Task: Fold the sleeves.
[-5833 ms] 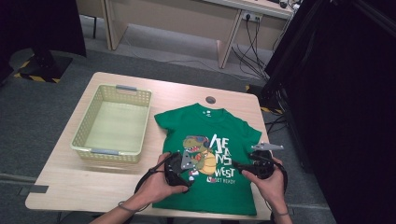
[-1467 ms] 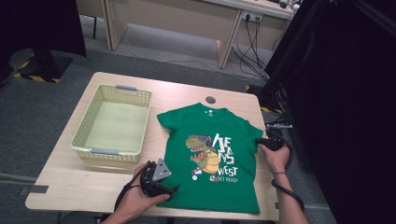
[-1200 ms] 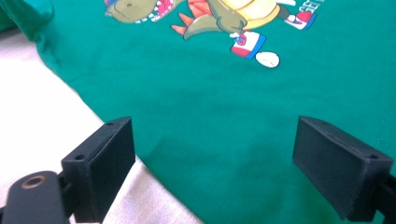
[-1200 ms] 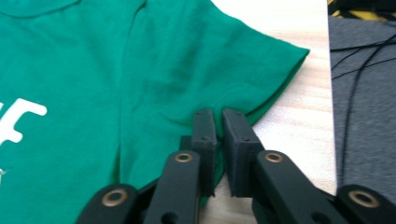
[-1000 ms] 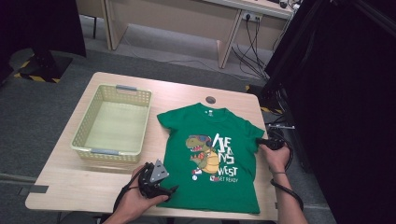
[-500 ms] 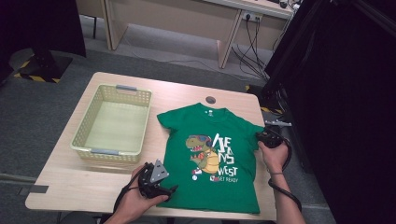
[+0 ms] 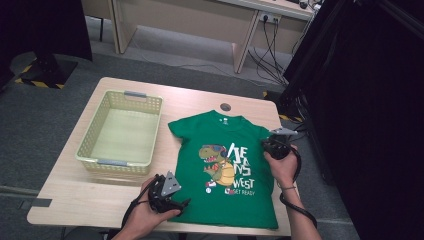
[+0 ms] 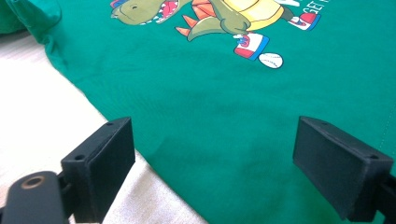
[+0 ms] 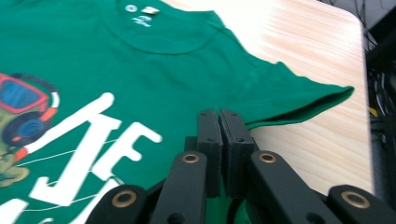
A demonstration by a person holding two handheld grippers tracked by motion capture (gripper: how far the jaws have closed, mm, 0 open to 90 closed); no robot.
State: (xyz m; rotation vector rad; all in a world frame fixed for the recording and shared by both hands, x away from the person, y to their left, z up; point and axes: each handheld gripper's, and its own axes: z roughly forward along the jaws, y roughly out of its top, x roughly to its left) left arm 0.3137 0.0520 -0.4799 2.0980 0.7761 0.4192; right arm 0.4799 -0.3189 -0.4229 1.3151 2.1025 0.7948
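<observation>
Your right tool [image 9: 219, 122] has its jaws pressed together with nothing visibly pinched between the pads; the tips sit over the green T-shirt [image 7: 226, 165] just below its right sleeve [image 9: 299, 100]. Your left tool [image 7: 167, 192] stands wide open, one jaw over the bare bench [image 7: 85, 195] and the other over the cloth, straddling the shirt's lower left edge.

The shirt lies flat, print up, on the bench at about 5 o'clock from the basket [image 7: 121, 132], collar toward 12 o'clock.

The risk, as I judge it: if you close the left tool where it is, you may catch only the top layer or scrape the bench and miss the hem, so the fold drags crooked. The closed right tool cannot take the sleeve until it opens; pushing it along the cloth would bunch the side seam toward 9 o'clock.

Whether a sliver of fabric is trapped under the right pads is hard to tell, since the linkage covers it. The shirt's lower right corner reaches the bench edge, and your right forearm [image 7: 300, 220] covers part of the edge there.
</observation>
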